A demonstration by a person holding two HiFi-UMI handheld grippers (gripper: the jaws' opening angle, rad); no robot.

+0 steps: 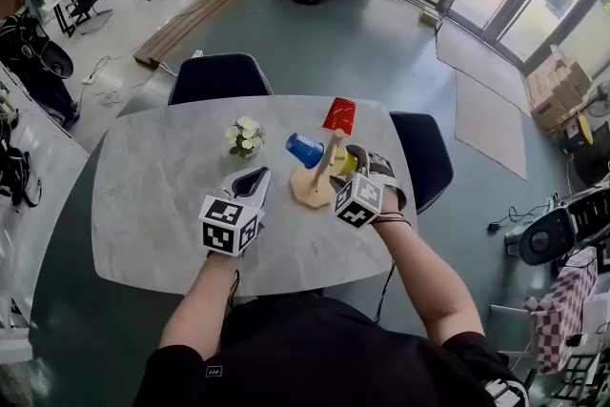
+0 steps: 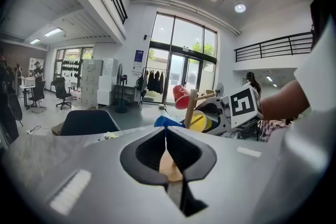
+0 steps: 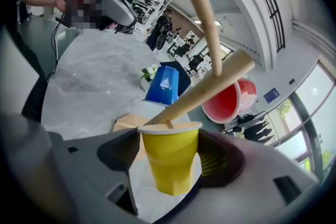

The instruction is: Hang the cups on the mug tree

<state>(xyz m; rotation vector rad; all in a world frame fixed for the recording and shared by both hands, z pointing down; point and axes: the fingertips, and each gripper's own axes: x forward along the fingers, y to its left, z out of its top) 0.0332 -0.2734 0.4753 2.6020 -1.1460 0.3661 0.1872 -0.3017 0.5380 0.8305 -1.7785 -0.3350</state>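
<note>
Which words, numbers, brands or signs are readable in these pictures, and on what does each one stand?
None can be read.
The blue wall sign: too small to read.
The marker cubes: only black-and-white squares, no letters.
The yellow cup, red cup and blue cup: no print visible.

Your table (image 1: 152,195) looks like grey-veined marble, smooth with a dull sheen. The mug tree (image 1: 310,189) is pale bare wood, matt. The yellow cup (image 3: 168,170), red cup (image 1: 339,115) and blue cup (image 1: 305,150) are smooth, glossy plastic. Your right gripper (image 3: 170,152) is matt grey plastic with ribbed dark pads (image 3: 212,157).
</note>
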